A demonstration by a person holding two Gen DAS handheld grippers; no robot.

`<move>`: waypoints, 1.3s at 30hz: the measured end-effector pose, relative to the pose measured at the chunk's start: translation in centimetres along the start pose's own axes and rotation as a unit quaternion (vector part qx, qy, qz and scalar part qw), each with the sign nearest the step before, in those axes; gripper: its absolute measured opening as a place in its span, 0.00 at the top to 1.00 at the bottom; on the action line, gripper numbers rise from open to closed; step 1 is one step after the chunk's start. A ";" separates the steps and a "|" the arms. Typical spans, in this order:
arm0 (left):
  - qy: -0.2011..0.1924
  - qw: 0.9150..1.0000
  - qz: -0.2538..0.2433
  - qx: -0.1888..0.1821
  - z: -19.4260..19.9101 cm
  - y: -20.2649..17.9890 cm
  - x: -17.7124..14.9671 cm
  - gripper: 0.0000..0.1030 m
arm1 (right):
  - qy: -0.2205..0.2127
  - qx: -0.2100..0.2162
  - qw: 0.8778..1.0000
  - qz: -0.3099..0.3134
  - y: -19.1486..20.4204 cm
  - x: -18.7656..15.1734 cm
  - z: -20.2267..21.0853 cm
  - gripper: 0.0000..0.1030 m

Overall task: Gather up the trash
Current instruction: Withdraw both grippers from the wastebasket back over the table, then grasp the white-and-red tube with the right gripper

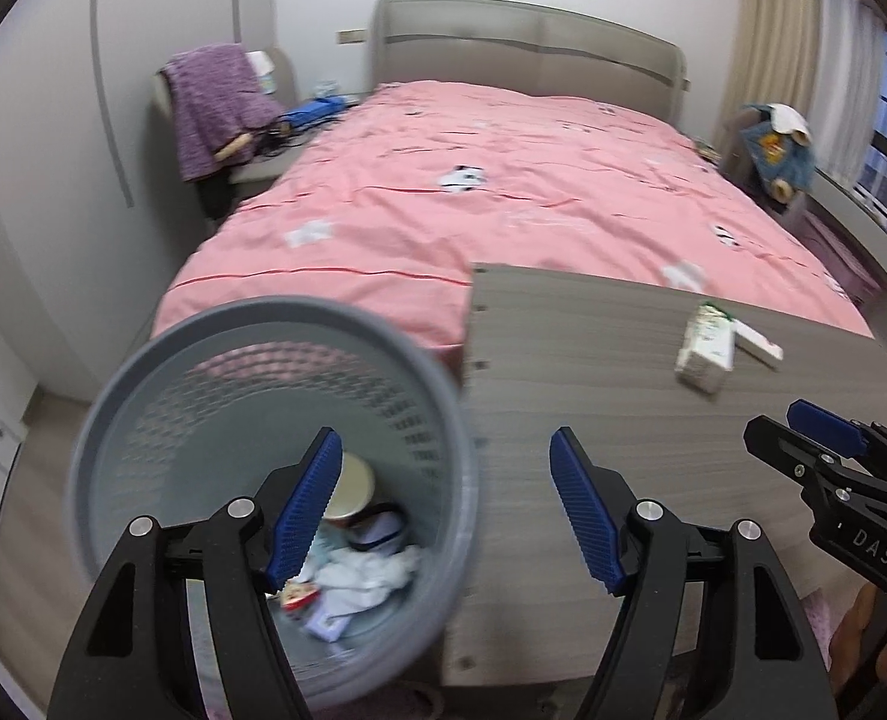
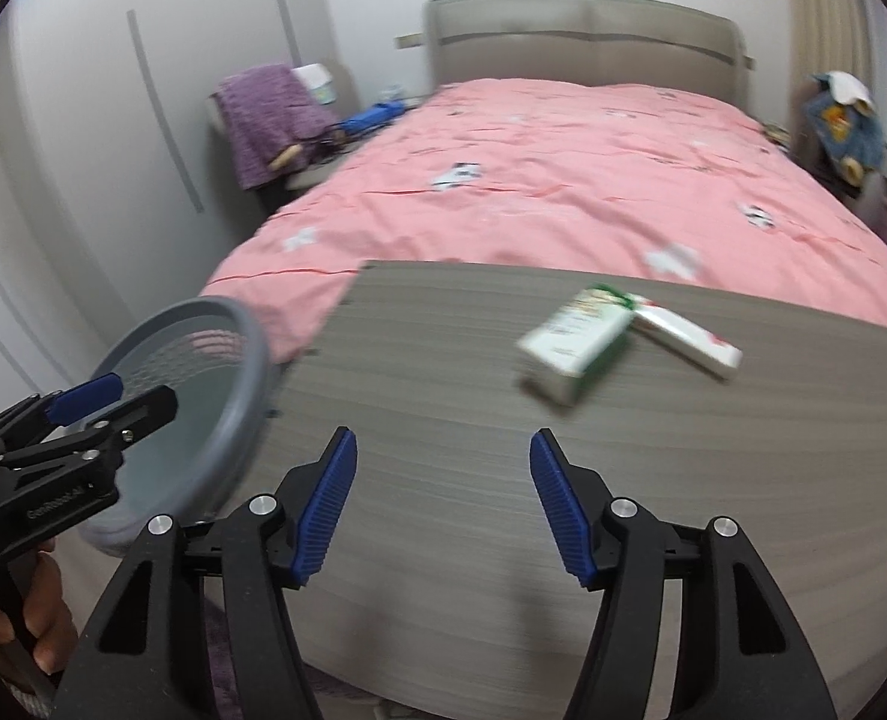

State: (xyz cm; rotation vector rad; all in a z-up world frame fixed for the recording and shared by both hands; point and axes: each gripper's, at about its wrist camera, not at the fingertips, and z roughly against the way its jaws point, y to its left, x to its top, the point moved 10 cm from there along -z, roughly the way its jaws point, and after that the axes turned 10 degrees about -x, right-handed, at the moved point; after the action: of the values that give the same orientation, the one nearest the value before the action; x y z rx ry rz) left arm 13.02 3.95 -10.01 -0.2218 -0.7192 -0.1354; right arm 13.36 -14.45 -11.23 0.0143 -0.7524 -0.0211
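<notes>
A grey mesh waste basket (image 1: 143,396) stands left of a grey wood-grain table (image 1: 593,420) and holds a cup, tissues and wrappers. My left gripper (image 1: 443,510) is open and empty, over the basket's right rim and the table's left edge. On the table lie a white-green carton (image 2: 569,342) and a flat white box (image 2: 689,339), touching each other; both also show in the left wrist view, carton (image 1: 704,348) and box (image 1: 758,342). My right gripper (image 2: 443,504) is open and empty above the table, short of the carton. The basket's rim (image 2: 245,408) shows at its left.
A bed with a pink cover (image 1: 503,198) lies behind the table. A chair with purple cloth (image 1: 215,108) stands at the back left, a stuffed toy (image 1: 779,144) at the back right. A white wardrobe (image 1: 53,180) fills the left side.
</notes>
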 end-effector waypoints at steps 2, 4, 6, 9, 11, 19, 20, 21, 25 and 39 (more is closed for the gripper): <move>0.009 1.000 -0.013 -0.010 -0.9 -1.7 0.2 0.33 | -0.003 -0.011 1.000 -0.015 -1.9 -0.1 0.2 0.42; 0.013 0.999 -0.025 -0.015 -1.6 -3.0 0.6 0.33 | -0.005 -0.016 0.999 -0.028 -3.4 -0.2 0.3 0.42; 0.014 0.999 -0.032 -0.020 -2.1 -4.1 0.9 0.33 | -0.006 -0.021 0.999 -0.036 -4.7 -0.2 0.3 0.41; 0.019 0.999 -0.038 -0.031 -3.0 -5.6 1.3 0.33 | -0.005 -0.027 0.999 -0.045 -6.4 -0.1 0.0 0.40; 0.020 0.998 -0.041 -0.035 -3.5 -6.5 1.6 0.33 | -0.004 -0.032 0.998 -0.047 -7.4 0.1 -0.3 0.40; 0.027 0.997 -0.058 -0.039 -5.4 -9.2 3.0 0.33 | -0.009 -0.045 0.998 -0.046 -10.5 1.3 -1.4 0.37; 0.028 0.997 -0.060 -0.038 -5.6 -9.4 3.1 0.33 | -0.008 -0.045 0.998 -0.045 -10.9 1.4 -1.7 0.37; 0.031 0.997 -0.062 -0.037 -5.9 -9.7 3.2 0.33 | -0.007 -0.045 0.998 -0.044 -11.4 1.6 -2.1 0.37; 0.038 0.996 -0.067 -0.037 -7.0 -10.7 3.7 0.33 | -0.004 -0.048 0.998 -0.035 -12.4 2.2 -3.4 0.37; 0.047 0.996 -0.068 -0.042 -10.5 -13.0 5.2 0.33 | 0.028 -0.039 0.999 0.023 -13.6 4.5 -9.4 0.37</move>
State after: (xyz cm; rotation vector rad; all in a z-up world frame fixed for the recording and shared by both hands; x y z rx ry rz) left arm 21.01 -11.43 -12.25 -0.2449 -0.6362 -0.3052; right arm 22.84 -28.11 -15.32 -0.0760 -0.6959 -0.0064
